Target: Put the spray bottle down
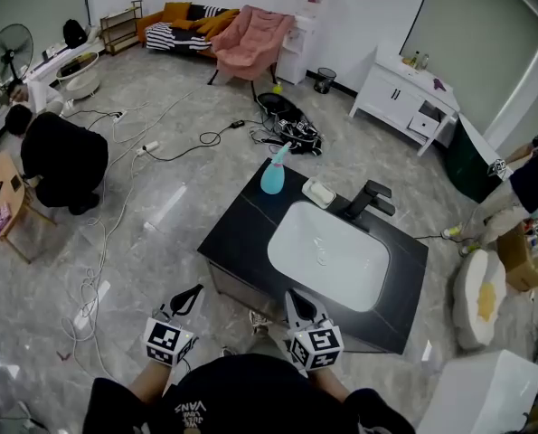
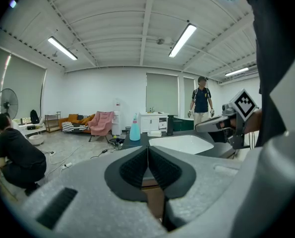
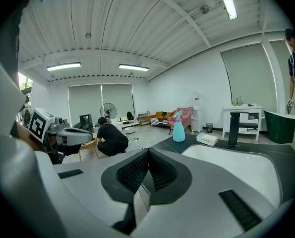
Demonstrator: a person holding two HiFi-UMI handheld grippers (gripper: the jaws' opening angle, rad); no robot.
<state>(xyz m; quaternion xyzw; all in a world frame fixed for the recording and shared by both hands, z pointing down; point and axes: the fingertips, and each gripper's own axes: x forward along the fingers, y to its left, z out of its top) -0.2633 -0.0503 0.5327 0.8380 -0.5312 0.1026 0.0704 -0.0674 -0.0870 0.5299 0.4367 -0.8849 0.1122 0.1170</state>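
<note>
Blue spray bottle (image 1: 273, 174) upright, near counter (image 1: 237, 233) corner

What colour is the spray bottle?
The spray bottle is light blue, clearest in the right gripper view.

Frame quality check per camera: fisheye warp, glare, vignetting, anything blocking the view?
Head view: strong fisheye, walls bow; ceiling lights glare off the glossy floor; spray bottle is sharp. Left gripper view: dark round vignette, ceiling lamp blown out, left tongs fill the lower half. Right gripper view: same vignette, spray bottle small but crisp, right tongs block the lower frame.
</note>
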